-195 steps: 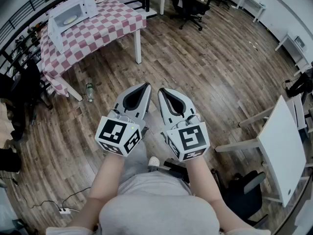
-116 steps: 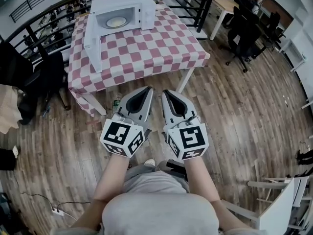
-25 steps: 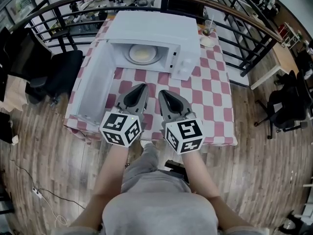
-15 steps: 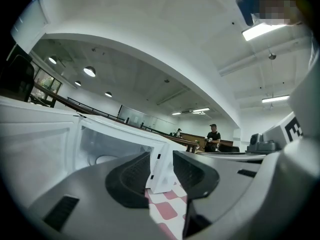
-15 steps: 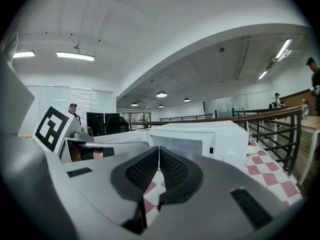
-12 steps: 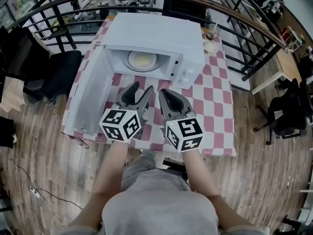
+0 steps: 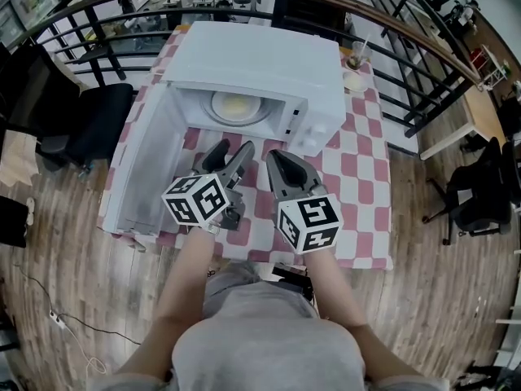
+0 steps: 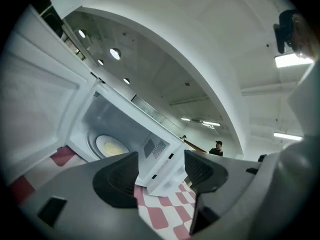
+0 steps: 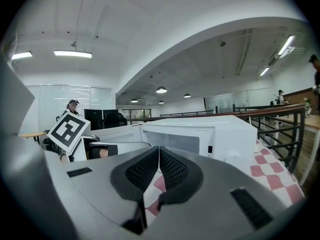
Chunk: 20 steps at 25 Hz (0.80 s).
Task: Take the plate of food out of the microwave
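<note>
Before the open microwave [image 7: 260, 55], the left hand-held gripper [image 7: 234, 147] has just been spreading its jaws, nothing between them, likely readying a grasp. The right hand-held gripper [image 7: 273, 155] stays out, jaws together. The plate of food [image 7: 236, 104] sits inside the microwave.

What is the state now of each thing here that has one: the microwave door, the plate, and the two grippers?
microwave door: open, swung out on the left side.
plate of food: inside the microwave, not yet touched.
left gripper: open; its jaws have just been opening, with nothing between them.
right gripper: shut, holding nothing.
</note>
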Tool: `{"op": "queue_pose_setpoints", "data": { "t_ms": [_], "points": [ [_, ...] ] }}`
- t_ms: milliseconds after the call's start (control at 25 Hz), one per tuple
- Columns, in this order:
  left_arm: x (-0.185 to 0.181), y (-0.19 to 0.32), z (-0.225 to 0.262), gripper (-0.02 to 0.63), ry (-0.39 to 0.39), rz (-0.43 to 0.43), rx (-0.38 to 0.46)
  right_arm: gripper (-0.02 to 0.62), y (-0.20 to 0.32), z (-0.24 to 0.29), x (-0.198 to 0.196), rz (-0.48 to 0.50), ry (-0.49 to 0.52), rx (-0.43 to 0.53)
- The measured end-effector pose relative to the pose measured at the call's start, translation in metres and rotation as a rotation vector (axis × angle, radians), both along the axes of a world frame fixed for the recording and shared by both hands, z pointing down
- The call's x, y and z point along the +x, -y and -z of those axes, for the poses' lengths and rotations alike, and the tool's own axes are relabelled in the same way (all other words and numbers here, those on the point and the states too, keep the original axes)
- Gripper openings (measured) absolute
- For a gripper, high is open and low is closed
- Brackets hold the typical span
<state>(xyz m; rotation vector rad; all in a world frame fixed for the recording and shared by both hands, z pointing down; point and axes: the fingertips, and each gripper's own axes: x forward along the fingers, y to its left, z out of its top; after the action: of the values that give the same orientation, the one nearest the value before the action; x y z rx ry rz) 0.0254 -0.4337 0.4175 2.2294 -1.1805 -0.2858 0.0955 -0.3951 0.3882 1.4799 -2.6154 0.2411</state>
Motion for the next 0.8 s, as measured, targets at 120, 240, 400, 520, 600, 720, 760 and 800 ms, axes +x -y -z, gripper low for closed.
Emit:
{"op": "queue_pose_setpoints", "data": {
  "t_ms": [120, 240, 400, 520, 600, 720, 760, 800],
  "points": [
    [-0.003, 0.012, -0.014, 0.275, -0.055, 0.027, -0.049, 0.026, 0.008, -0.007, -0.001, 0.005, -0.001, -0.016],
    [-0.006, 0.026, -0.029, 0.27, -0.06, 0.062, -0.078, 0.026, 0.017, -0.014, -0.003, 0.012, -0.004, -0.031],
    [-0.013, 0.046, -0.048, 0.268, -0.12, 0.104, -0.147, 0.026, 0.029, -0.024, -0.005, 0.019, -0.011, -0.051],
    [-0.013, 0.059, -0.064, 0.268, -0.174, 0.124, -0.212, 0.026, 0.037, -0.032, -0.004, 0.024, -0.022, -0.07],
    [-0.014, 0.066, -0.076, 0.268, -0.2, 0.136, -0.259, 0.027, 0.043, -0.037, -0.004, 0.031, -0.03, -0.081],
    [-0.019, 0.076, -0.092, 0.268, -0.23, 0.161, -0.314, 0.026, 0.052, -0.041, -0.008, 0.043, -0.034, -0.087],
    [-0.022, 0.08, -0.097, 0.27, -0.243, 0.174, -0.331, 0.027, 0.056, -0.042, -0.009, 0.045, -0.035, -0.088],
    [-0.024, 0.084, -0.101, 0.27, -0.259, 0.188, -0.35, 0.026, 0.059, -0.043, -0.009, 0.045, -0.035, -0.089]
  ]
}}
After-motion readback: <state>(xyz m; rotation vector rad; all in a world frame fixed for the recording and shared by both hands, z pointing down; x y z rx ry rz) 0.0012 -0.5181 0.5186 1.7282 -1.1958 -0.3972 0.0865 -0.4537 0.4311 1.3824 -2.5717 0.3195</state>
